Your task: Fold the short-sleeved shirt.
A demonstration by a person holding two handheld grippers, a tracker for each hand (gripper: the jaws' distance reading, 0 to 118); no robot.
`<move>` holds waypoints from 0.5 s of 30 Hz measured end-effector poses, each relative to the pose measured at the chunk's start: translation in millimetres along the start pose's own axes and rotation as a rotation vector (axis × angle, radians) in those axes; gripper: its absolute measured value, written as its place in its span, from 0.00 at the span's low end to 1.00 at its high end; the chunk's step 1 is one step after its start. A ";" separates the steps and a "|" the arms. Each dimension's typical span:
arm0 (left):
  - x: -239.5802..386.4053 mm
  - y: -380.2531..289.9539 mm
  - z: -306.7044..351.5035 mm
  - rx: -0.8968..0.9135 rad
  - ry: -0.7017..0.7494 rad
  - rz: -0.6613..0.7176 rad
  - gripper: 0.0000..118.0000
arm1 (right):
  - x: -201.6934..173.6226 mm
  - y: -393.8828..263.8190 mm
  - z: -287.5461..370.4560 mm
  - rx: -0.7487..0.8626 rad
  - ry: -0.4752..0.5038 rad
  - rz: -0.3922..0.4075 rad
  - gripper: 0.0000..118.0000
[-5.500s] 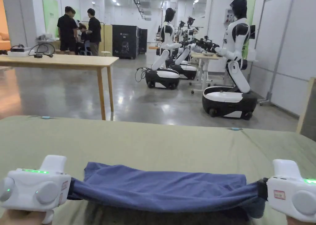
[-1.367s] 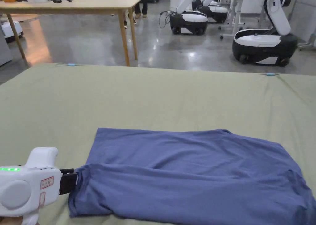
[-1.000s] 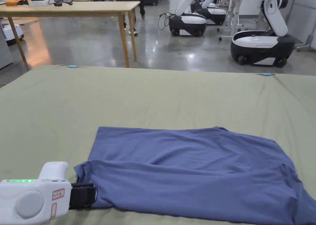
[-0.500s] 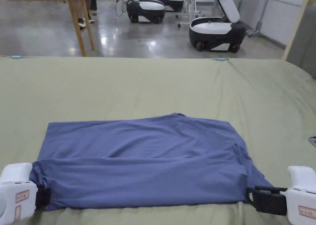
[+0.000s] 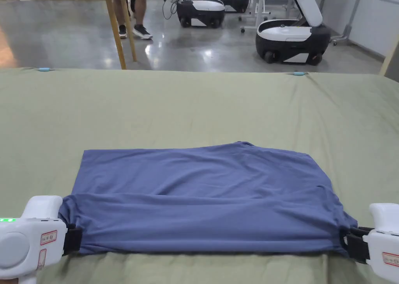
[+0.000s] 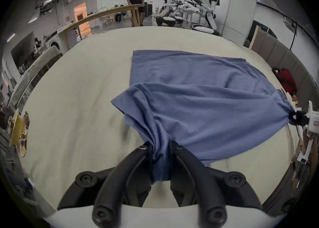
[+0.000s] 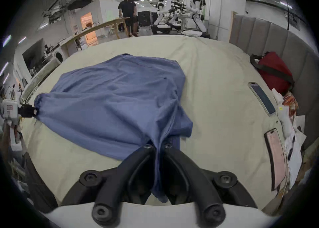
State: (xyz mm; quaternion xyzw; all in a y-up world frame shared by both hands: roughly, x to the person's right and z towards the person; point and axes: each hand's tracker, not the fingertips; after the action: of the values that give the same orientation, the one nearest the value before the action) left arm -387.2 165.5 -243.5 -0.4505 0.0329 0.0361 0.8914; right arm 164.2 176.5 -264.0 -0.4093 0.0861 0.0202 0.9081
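Both claws have drawn the blue short-sleeved shirt [image 5: 202, 203] taut, left claw [image 6: 159, 147] and right claw [image 7: 158, 145] clenched on its corners; uneven tension could skew the fold.

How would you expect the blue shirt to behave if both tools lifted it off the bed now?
The blue shirt would probably sag between the left tool and right tool: it bunches into pleats where each grips it. It likely weighs little, since its thin cloth drapes in soft wrinkles over the green sheet.
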 end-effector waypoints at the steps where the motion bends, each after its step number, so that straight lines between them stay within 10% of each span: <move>1: -0.7 -1.8 3.7 0.003 -0.005 0.001 0.13 | 2.2 -1.6 8.6 0.006 0.005 -0.009 0.06; 15: -33.3 -79.0 88.0 -0.012 -0.040 -0.006 0.13 | -14.8 -87.5 87.7 -0.049 0.096 -0.055 0.06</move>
State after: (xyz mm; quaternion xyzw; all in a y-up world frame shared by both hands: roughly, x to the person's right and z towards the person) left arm -410.6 188.5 -125.1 -0.4551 0.0135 0.0426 0.8893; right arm 171.3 184.4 -139.7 -0.4341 0.1177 -0.0221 0.8929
